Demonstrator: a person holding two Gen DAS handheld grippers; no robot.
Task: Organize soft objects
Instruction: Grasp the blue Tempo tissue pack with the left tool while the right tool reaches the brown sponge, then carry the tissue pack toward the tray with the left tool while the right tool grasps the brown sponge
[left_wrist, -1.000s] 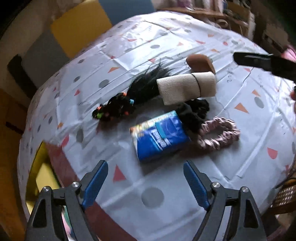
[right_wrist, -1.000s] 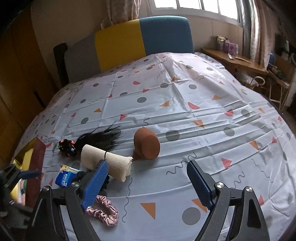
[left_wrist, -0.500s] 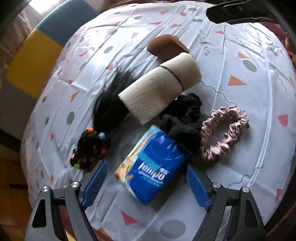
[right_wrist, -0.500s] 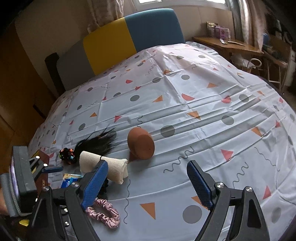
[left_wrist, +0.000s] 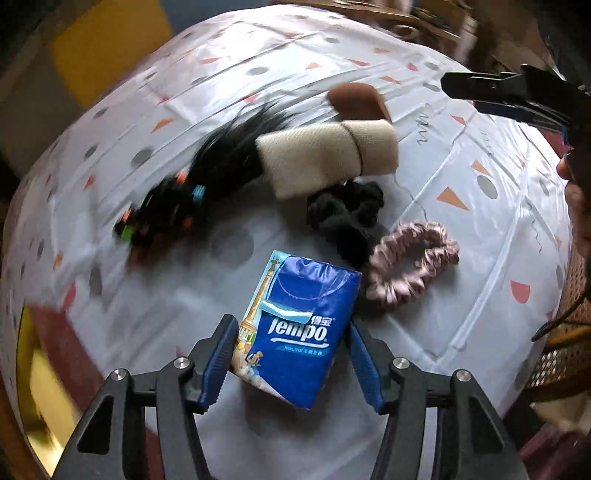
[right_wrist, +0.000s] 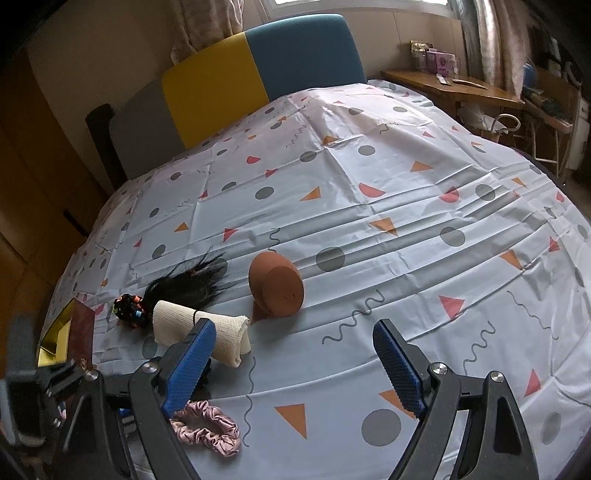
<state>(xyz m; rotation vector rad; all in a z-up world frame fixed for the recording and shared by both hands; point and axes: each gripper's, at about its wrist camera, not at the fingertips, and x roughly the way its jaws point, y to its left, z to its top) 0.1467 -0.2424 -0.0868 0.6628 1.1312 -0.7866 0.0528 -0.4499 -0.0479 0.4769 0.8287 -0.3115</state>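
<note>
A blue Tempo tissue pack (left_wrist: 299, 332) lies on the patterned tablecloth (right_wrist: 369, 206), between the jaws of my left gripper (left_wrist: 291, 325). The jaws are closing. The left pad touches the pack's edge and a thin gap shows at the right pad. Beyond the pack lie a black scrunchie (left_wrist: 343, 218), a pink scrunchie (left_wrist: 410, 266), a rolled beige bandage (left_wrist: 325, 158), a black hairpiece with coloured bands (left_wrist: 207, 177) and a brown sponge (left_wrist: 354, 98). My right gripper (right_wrist: 293, 325) hangs open over the cloth, just in front of the sponge (right_wrist: 277, 284), with nothing between its fingers.
A red and gold box (right_wrist: 62, 332) sits at the table's left edge. A yellow and blue chair back (right_wrist: 258, 74) stands behind the table. A wooden side table (right_wrist: 461, 88) is at the back right, and a wicker seat (left_wrist: 561, 354) is at the right.
My left gripper came down over the tissue pack and its jaws narrowed around it. The right gripper has hardly moved.
</note>
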